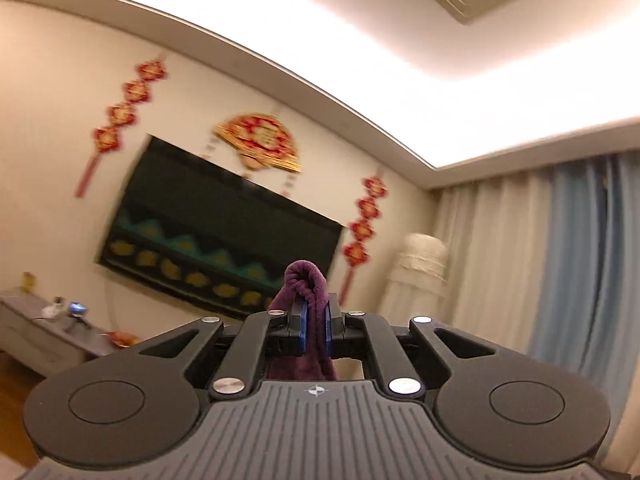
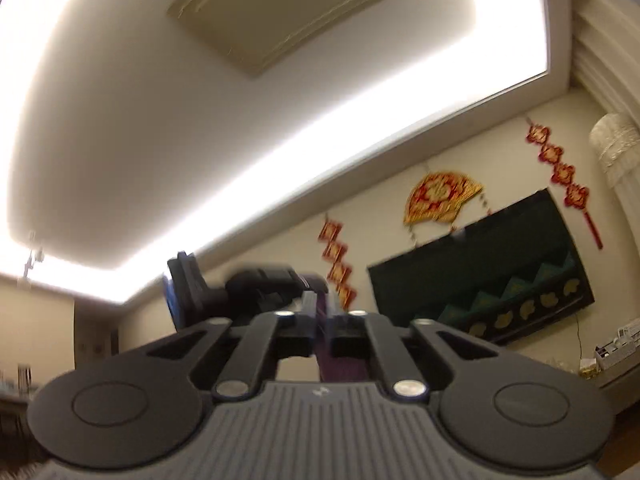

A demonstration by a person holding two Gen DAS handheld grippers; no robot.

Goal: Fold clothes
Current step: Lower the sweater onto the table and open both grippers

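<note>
both tools point up toward the ceiling, so this looks like the lift-and-spread step — the garment raised before it is laid out for a fold. the left tool [image 1: 316, 322] is pinching a bunched edge of the purple garment [image 1: 306, 280], which loops over the fingertips and hangs below. the right tool [image 2: 320, 320] is pressed nearly together on a purple strip, though blur hides detail. next, i judge, the two should draw apart to pull the cloth taut, then lower it flat. no brand or writing can be read — only a small crosshair mark on each tool body.
</note>
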